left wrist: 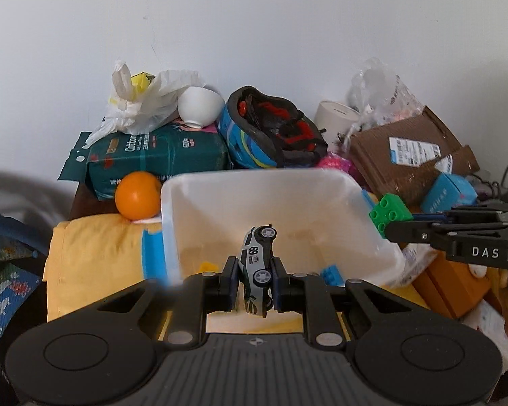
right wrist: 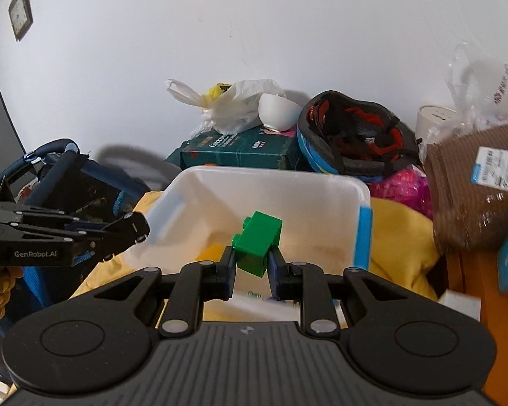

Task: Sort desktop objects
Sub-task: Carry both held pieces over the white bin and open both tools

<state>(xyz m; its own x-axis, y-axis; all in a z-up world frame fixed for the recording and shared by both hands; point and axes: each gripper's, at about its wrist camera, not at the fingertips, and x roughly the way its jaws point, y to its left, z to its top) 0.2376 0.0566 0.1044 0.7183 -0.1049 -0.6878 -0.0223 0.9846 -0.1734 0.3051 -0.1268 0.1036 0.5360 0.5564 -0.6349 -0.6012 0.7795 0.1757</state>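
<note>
Our left gripper (left wrist: 255, 279) is clamped on a small grey toy race car (left wrist: 258, 267), held nose-up at the lower centre of the frame, over the near edge of the translucent white plastic bin (left wrist: 172, 209). Our right gripper (right wrist: 252, 264) is closed on a green plastic building brick (right wrist: 258, 247), also at the bin's near rim. We judge both should move further over the bin's middle and lower before letting go, one at a time, so nothing bounces out.

Grey toy car (left wrist: 258, 264) with a black 69, green brick (right wrist: 258, 243), white bin (left wrist: 321, 182), orange fruit (left wrist: 137, 195), yellow cloth (left wrist: 94, 257).
</note>
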